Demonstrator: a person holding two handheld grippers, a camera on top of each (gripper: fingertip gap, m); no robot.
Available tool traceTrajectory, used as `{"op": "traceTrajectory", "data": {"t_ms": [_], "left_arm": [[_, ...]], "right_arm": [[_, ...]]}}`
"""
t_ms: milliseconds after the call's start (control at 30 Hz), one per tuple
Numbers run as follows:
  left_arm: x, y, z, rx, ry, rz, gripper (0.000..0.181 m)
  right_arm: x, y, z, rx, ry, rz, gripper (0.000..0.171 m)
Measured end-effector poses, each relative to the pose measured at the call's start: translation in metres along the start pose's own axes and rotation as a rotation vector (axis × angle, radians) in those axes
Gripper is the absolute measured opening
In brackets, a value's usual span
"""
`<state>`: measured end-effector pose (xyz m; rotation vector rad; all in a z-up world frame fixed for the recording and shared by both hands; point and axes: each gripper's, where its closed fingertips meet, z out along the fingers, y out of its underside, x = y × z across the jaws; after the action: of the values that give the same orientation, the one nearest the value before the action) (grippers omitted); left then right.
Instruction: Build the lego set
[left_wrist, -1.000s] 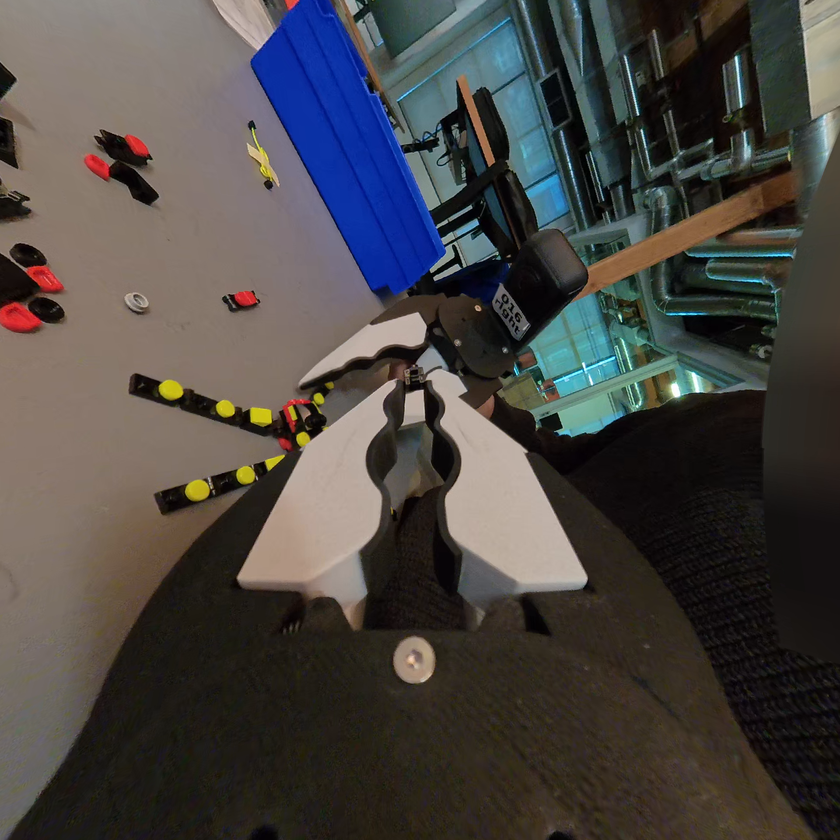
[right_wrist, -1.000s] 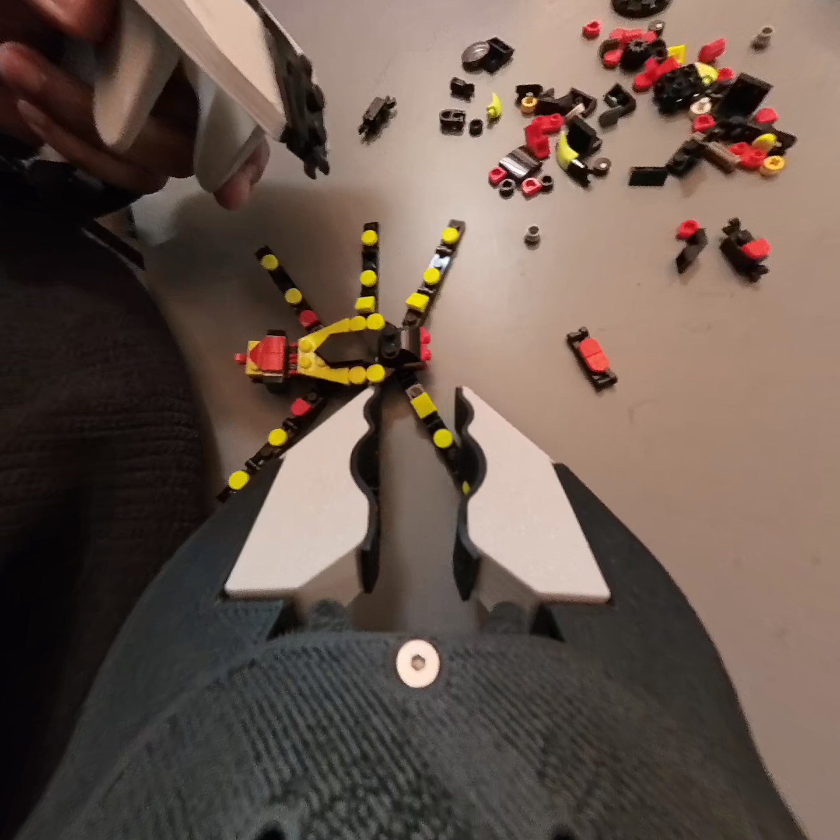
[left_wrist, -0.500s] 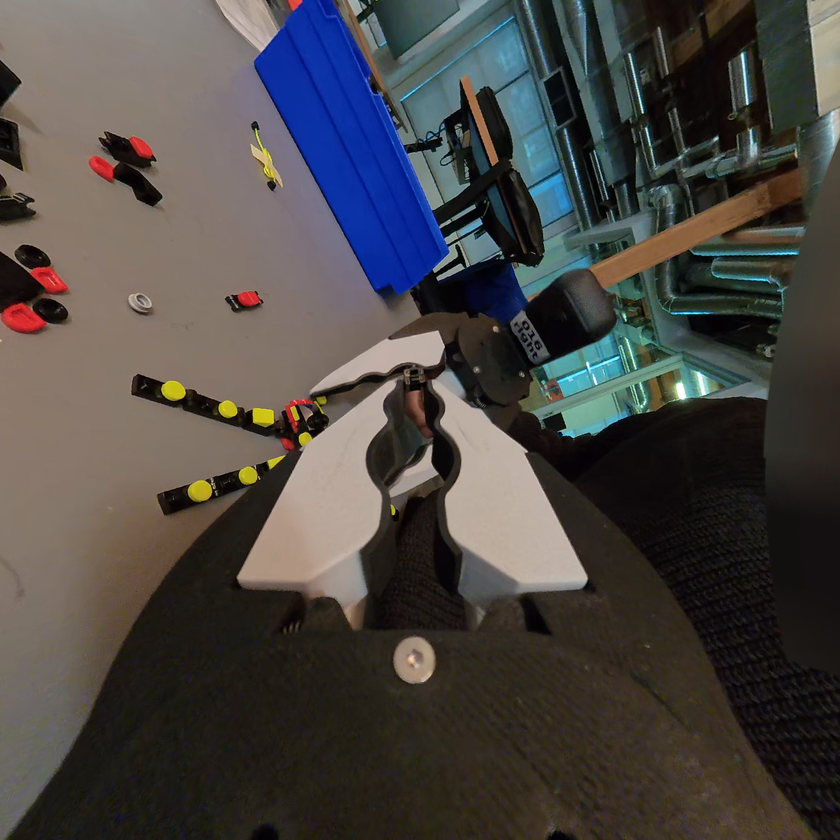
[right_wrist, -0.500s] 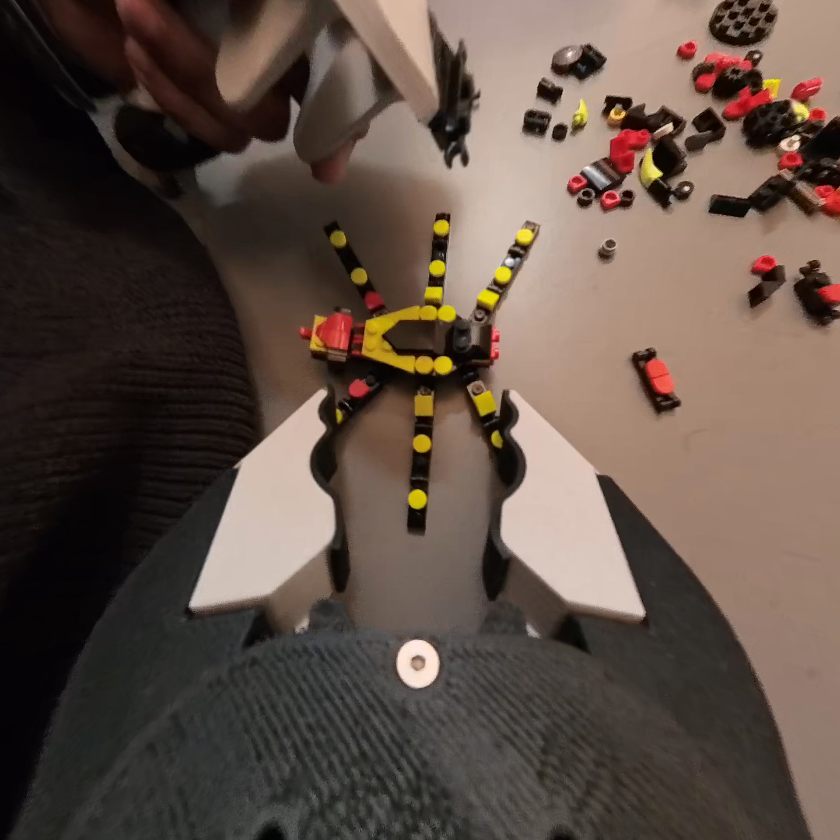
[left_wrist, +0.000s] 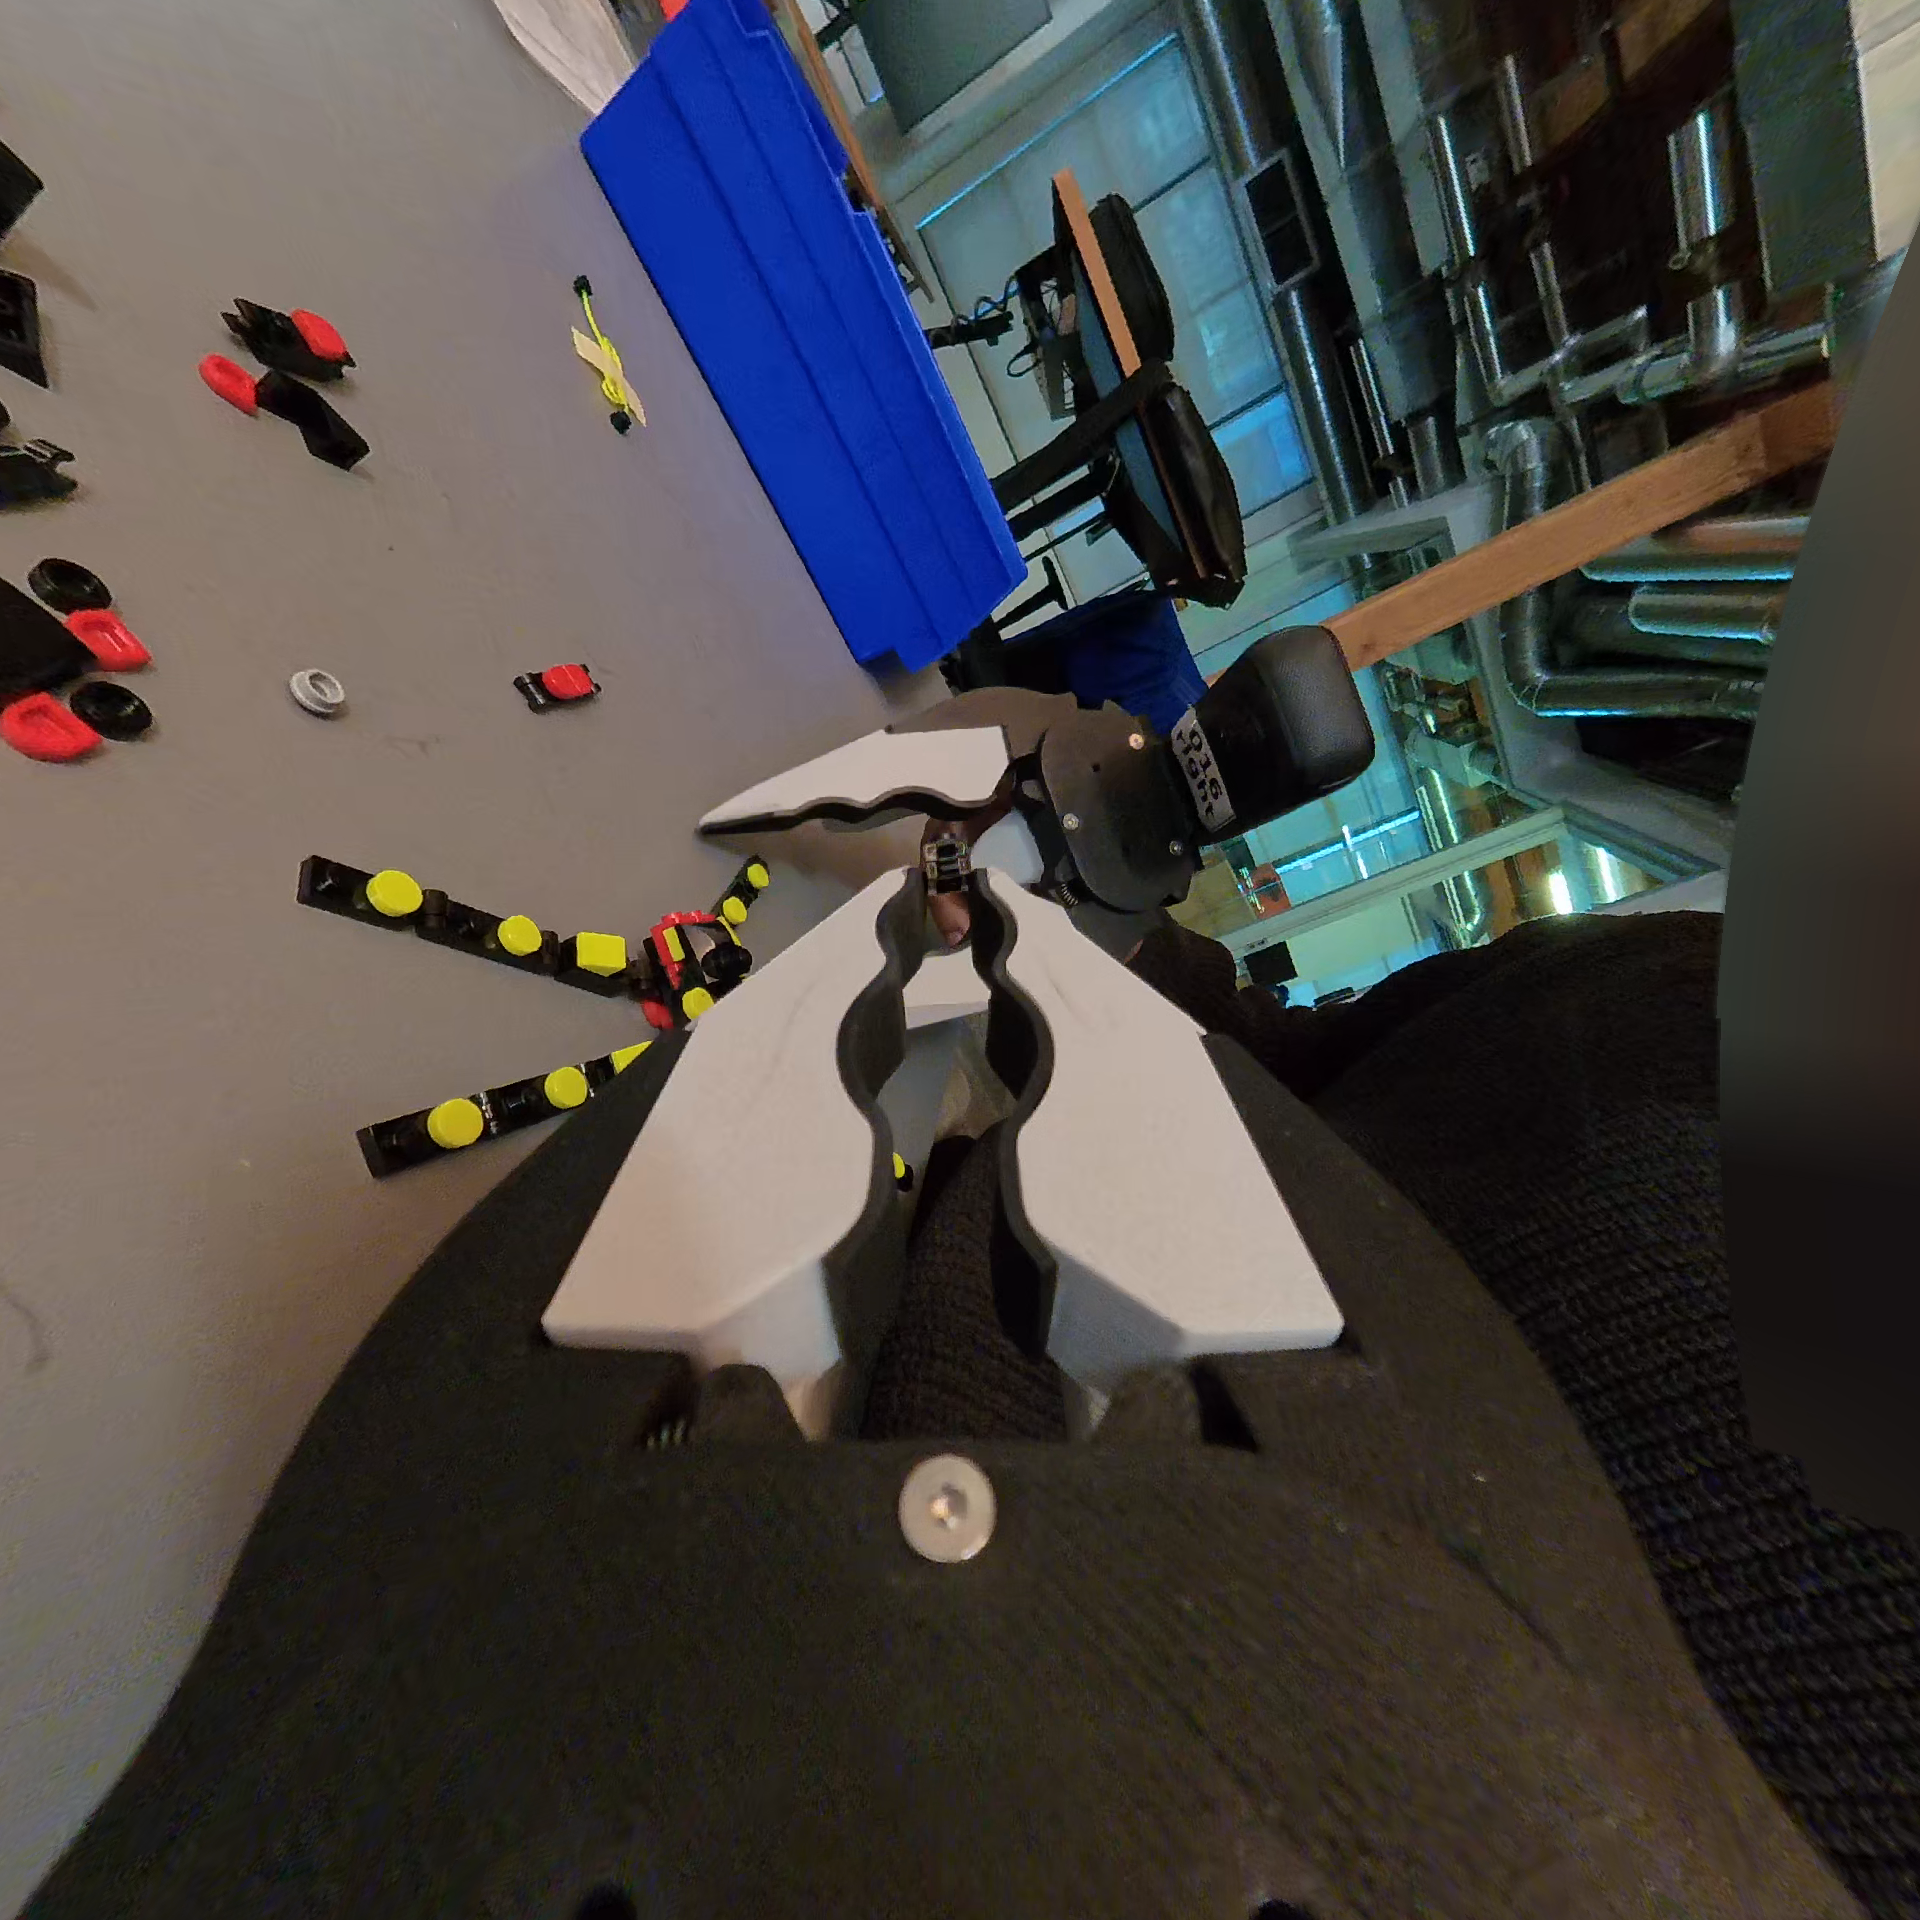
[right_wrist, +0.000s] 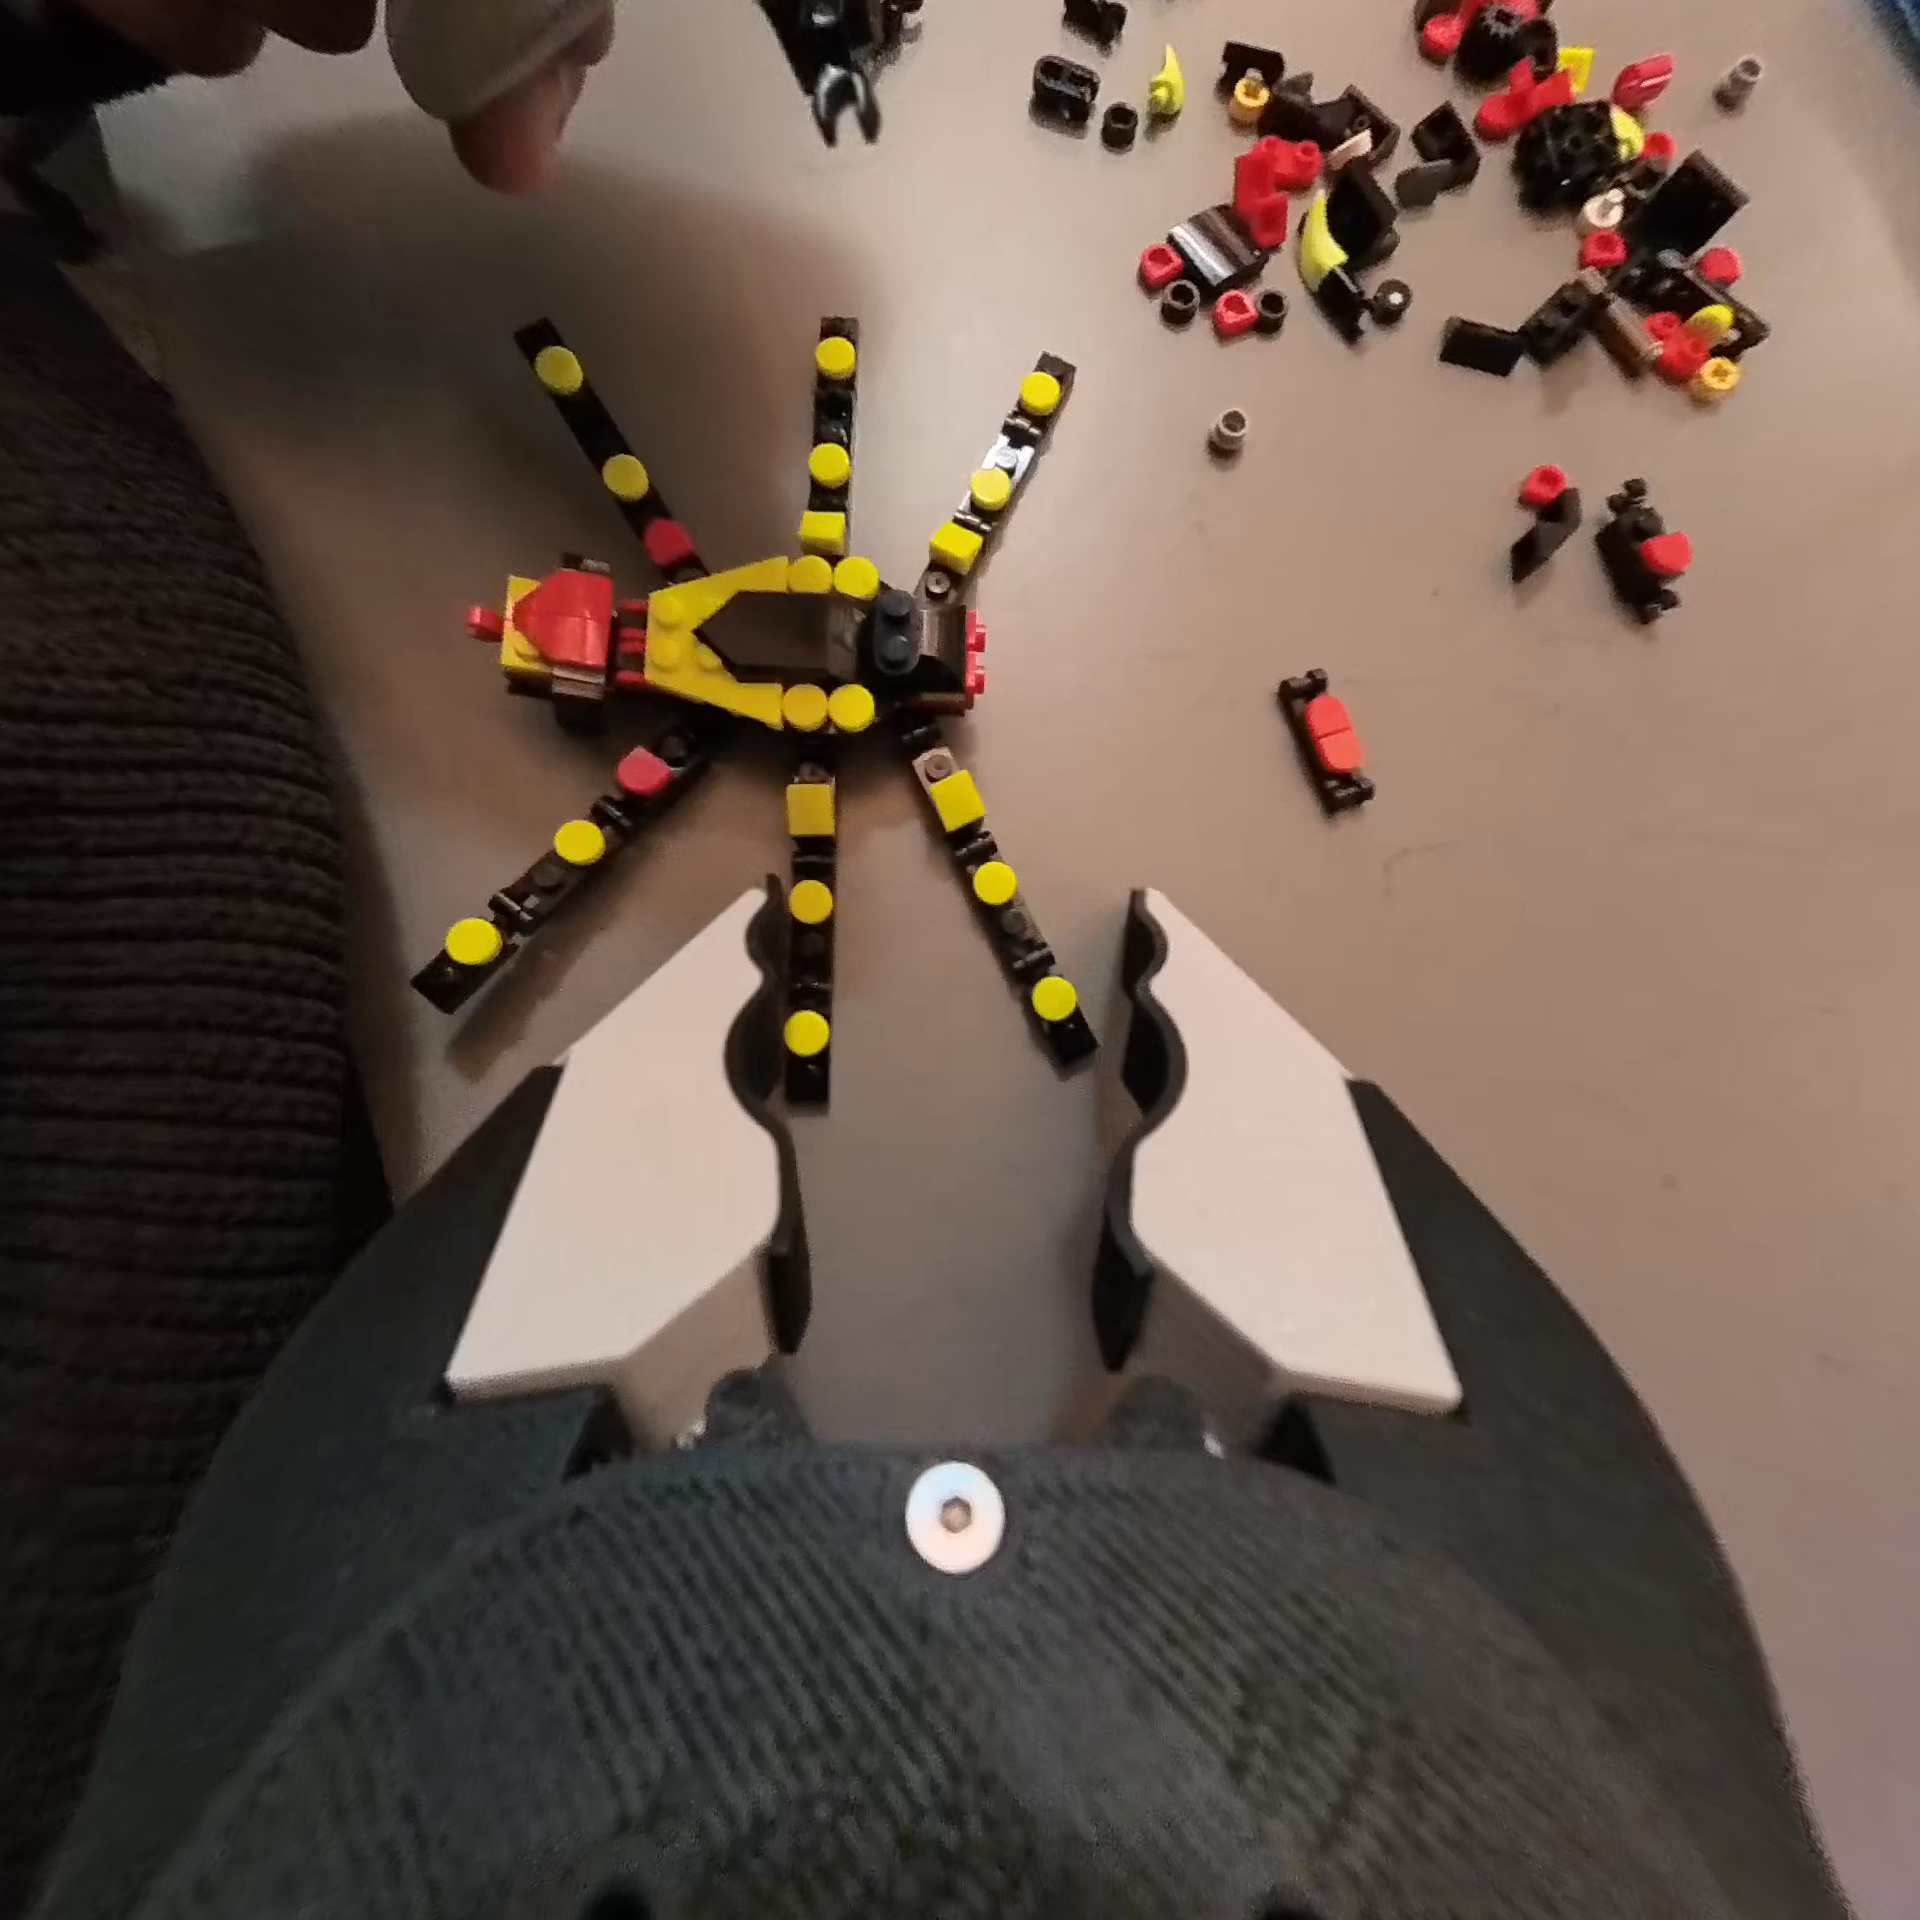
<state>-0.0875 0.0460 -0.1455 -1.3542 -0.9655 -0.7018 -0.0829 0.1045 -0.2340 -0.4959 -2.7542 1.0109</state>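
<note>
A black, yellow and red spider-like lego model (right_wrist: 769, 644) lies flat on the grey table, legs spread. My right gripper (right_wrist: 951, 914) is open and empty just on the near side of it; two near legs reach into the gap between its fingers (right_wrist: 665, 1122). My left gripper (left_wrist: 945, 883) is shut on a small black lego piece (left_wrist: 945, 864) and holds it above the table. That piece (right_wrist: 842, 62) shows at the top edge of the right wrist view, beyond the model. The left wrist view shows the model (left_wrist: 582, 951) and the right gripper (left_wrist: 862, 774).
A pile of loose black, red and yellow pieces (right_wrist: 1455, 208) lies at the far right. A black piece with a red tile (right_wrist: 1325, 738) and a small grey stud (right_wrist: 1228, 428) lie right of the model. A blue bin (left_wrist: 800, 332) stands at the table's far edge. My right fingertips sit around 11 cm from my left ones.
My right gripper has opened wider, and the model's near legs now lie between its fingers. My left gripper, with the black piece, has slid towards the top edge of the right wrist view.
</note>
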Motion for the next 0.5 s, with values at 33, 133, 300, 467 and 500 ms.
{"op": "traceTrajectory", "data": {"t_ms": [33, 133, 300, 467, 500], "left_arm": [[0.000, 0.000, 0.000, 0.000, 0.000, 0.000, 0.007], [0.000, -0.001, 0.000, 0.002, -0.001, -0.001, 0.007], [-0.001, -0.001, -0.001, 0.003, 0.000, -0.006, 0.007], [-0.001, -0.001, -0.001, 0.003, 0.002, -0.007, 0.007], [0.000, -0.001, -0.001, 0.004, 0.002, -0.007, 0.007]], "right_arm": [[0.001, 0.001, 0.000, -0.001, 0.004, 0.005, 0.064], [0.010, 0.004, -0.002, -0.009, 0.026, 0.036, 0.068], [0.029, 0.009, -0.007, -0.014, 0.102, 0.078, 0.067], [0.027, -0.002, -0.014, 0.057, 0.078, 0.099, 0.066], [0.023, -0.008, -0.015, 0.087, 0.053, 0.094, 0.065]]}}
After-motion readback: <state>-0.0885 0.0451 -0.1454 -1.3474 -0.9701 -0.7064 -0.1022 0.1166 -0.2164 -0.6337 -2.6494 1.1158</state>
